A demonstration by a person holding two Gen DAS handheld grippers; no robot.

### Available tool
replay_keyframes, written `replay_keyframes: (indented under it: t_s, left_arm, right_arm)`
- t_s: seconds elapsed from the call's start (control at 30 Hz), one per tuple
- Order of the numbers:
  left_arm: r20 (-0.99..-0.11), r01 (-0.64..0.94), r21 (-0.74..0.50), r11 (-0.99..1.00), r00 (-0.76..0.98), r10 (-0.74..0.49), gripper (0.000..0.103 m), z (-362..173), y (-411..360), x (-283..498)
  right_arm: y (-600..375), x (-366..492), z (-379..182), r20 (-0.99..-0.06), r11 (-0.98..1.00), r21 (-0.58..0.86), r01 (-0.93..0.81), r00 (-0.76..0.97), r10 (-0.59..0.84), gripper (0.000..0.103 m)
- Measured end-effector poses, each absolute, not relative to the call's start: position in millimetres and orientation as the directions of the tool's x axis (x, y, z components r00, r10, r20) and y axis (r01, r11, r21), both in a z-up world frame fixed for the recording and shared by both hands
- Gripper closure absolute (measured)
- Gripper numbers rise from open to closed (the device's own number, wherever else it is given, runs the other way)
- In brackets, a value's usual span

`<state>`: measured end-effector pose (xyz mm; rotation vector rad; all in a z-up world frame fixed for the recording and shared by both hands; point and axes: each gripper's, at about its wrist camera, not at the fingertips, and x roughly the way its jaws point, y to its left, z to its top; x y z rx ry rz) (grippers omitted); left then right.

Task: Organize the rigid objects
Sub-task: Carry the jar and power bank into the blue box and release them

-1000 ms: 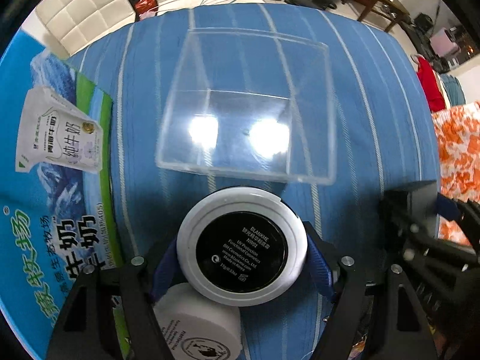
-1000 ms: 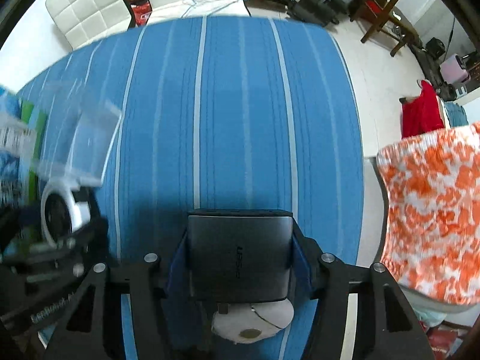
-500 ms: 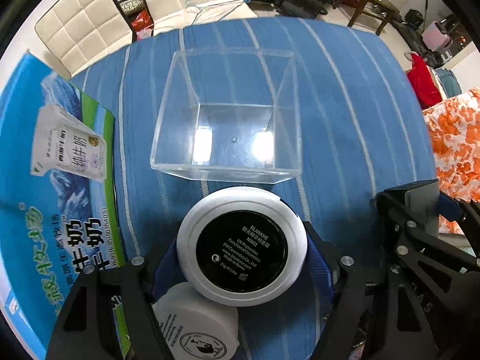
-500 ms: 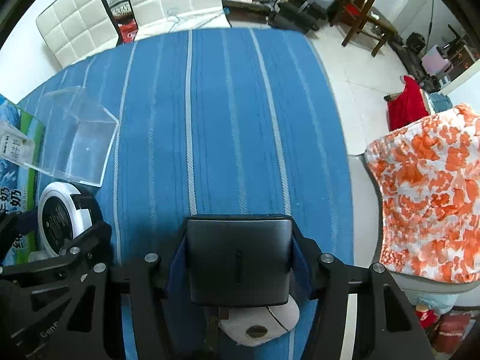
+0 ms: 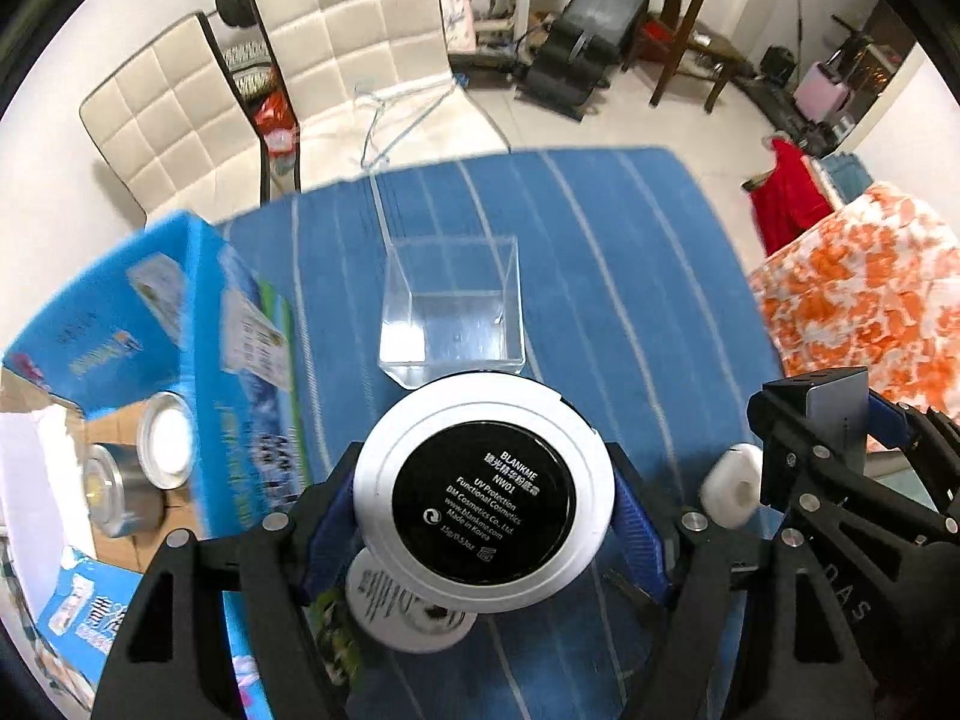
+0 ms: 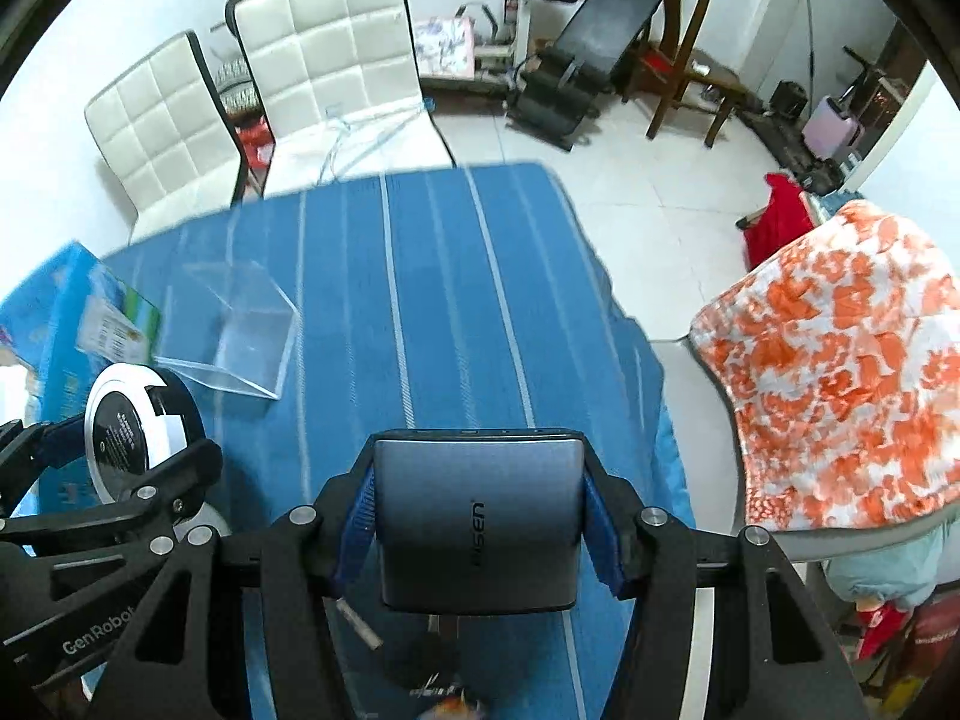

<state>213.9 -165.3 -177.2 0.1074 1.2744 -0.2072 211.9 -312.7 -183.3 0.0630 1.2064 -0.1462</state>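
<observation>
Left gripper point(image 5: 485, 501) is pinching a round BLANKME cosmetic compact point(image 5: 483, 493) just short of the clear acrylic box point(image 5: 451, 312), likely to drop it in, while right gripper point(image 6: 477, 516), right of that box, is clamping a grey charger point(image 6: 477, 516) for its turn.

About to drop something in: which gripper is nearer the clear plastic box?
Left. The left gripper, shut on the round compact, sits just short of the clear plastic box. The right gripper, shut on the grey charger, is farther off, to the box's right.
</observation>
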Motion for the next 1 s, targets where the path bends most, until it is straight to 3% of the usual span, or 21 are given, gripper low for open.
replay_keyframes:
  t_s: [0.53,0.8,1.0]
  left_arm:
    - [-0.882,0.167,-0.015,0.986,0.462,-0.092,0.03,-59.5,-52.3,165.7]
    - [-0.871,0.051,-0.033,0.998,0.488,-0.054,0.03,-41.1,34.6,149.1]
    - [-0.901,-0.092,-0.067,0.994,0.433,-0.021,0.03,-66.0,111.2,158.9]
  right_arm:
    - [-187.6,154.2,-51.3,-0.87,0.994,0.085,0.07,0.492,0.04,0.042]
    - [-105.9,156.1,-44.7,-0.869,0.989,0.145,-0.012,0.476,0.133,0.042]
    - [-60.6,178.7,-77.9,-0.897,0.983,0.181,-0.019,0.407,0.173,0.042]
